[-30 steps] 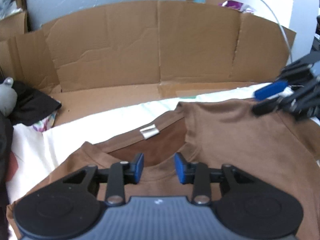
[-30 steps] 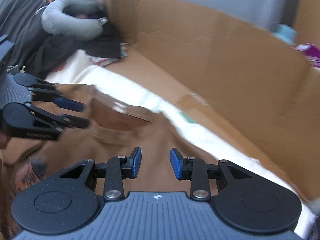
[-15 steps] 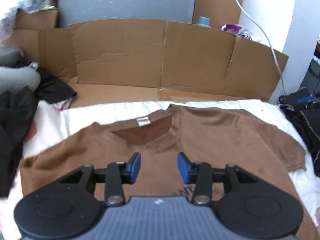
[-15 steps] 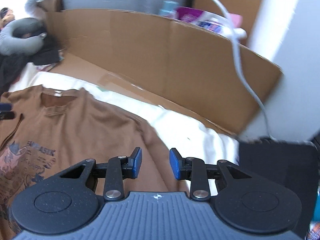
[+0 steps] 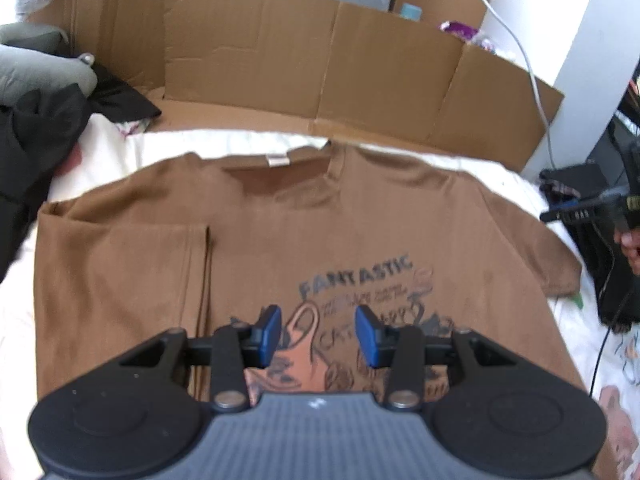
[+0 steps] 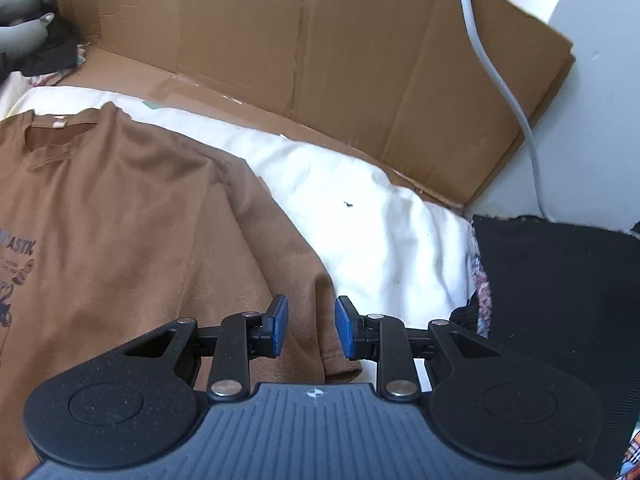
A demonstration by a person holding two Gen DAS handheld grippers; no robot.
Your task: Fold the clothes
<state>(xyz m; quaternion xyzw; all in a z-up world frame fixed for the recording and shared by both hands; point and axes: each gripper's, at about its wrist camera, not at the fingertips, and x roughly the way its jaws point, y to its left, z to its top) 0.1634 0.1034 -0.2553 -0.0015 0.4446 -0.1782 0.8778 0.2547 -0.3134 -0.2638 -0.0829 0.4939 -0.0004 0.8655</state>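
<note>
A brown T-shirt (image 5: 320,232) with a dark chest print lies face up on a white sheet (image 5: 100,152), collar toward the cardboard. Its left sleeve is folded in over the body, leaving a straight seam (image 5: 206,272). My left gripper (image 5: 318,334) hovers open above the print, holding nothing. In the right wrist view the same shirt (image 6: 120,216) fills the left side, and my right gripper (image 6: 308,326) stands open just above the right sleeve's hem (image 6: 340,368). The right gripper also shows small at the far right edge of the left wrist view (image 5: 584,208).
A cardboard wall (image 5: 320,60) runs along the far side of the sheet. Dark clothes and a grey pillow (image 5: 40,76) lie at the left. A black mat (image 6: 560,300) lies at the right, with a grey cable (image 6: 492,72) hanging above it.
Both grippers pulled back from the collar. The left one now sits over the chest print; the right one swung out to the right sleeve. The shirt lies spread flat.
</note>
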